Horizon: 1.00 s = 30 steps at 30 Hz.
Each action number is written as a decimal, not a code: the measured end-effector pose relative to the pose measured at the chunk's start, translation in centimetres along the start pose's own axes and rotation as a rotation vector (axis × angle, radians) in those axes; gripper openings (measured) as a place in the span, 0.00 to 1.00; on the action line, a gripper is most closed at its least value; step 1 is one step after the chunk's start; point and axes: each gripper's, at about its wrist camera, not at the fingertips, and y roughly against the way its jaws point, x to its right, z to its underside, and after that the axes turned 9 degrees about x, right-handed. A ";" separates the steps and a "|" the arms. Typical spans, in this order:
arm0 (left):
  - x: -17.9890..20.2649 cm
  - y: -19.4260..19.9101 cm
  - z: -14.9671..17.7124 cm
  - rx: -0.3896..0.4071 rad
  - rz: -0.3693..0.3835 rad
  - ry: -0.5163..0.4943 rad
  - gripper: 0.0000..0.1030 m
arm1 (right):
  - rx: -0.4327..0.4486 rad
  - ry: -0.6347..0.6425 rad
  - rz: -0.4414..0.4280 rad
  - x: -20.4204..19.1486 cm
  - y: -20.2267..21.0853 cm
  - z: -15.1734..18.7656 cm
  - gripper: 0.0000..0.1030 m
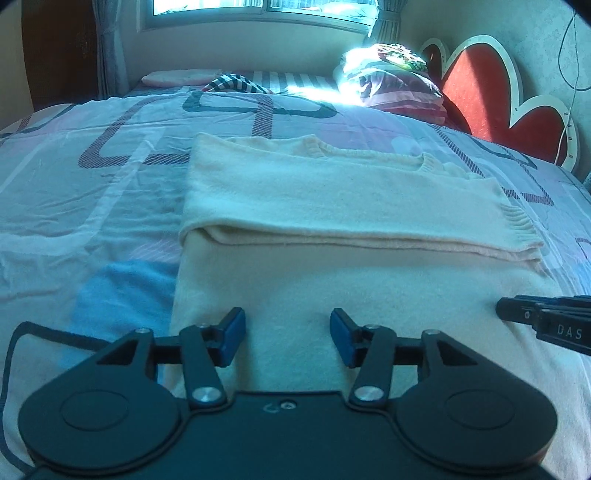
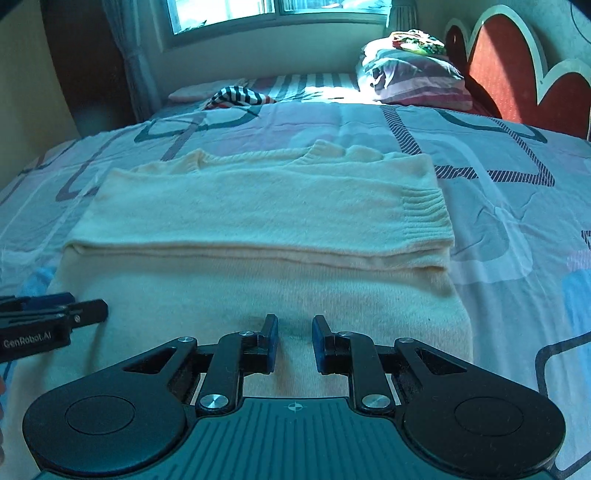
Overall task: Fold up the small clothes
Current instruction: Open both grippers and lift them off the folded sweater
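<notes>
Lying flat on the patterned bedspread (image 1: 110,177), a cream knitted sweater (image 1: 332,192) fills the middle of both wrist views, its neckline toward the window (image 2: 229,14) and a sleeve folded across its body, the ribbed cuff (image 2: 424,214) ending at the sweater's right edge. The left gripper (image 1: 287,338) hangs over the near part of the sweater with its blue-padded jaws parted and nothing between them — the pads press on no cloth. The right gripper (image 2: 294,341) hangs over the same near part, further right; its jaws stand closer together but a clear gap shows between the pads, with only bare knit seen through it, so it grasps nothing either. Each tool's tip shows at the edge of the other's view, low over the sweater. Beyond the garment lie a striped cloth (image 2: 236,96) and a heap of pillows (image 2: 413,77) — the heap sits against a red, white-edged headboard (image 1: 476,85) at the right. Curtains (image 2: 129,48) hang beside the window.
</notes>
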 end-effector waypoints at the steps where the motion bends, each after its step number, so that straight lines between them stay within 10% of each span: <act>1: -0.3 0.2 0.2 0.003 -0.004 -0.002 0.50 | 0.003 0.003 0.009 0.4 0.2 0.3 0.19; 20: 5.9 5.0 2.9 -0.042 -0.016 -0.038 0.58 | 0.006 0.031 -0.151 -1.6 6.5 3.0 0.23; 30: 5.9 5.5 4.6 -0.057 -0.088 -0.041 0.59 | -0.021 0.098 -0.085 0.3 6.6 5.6 0.40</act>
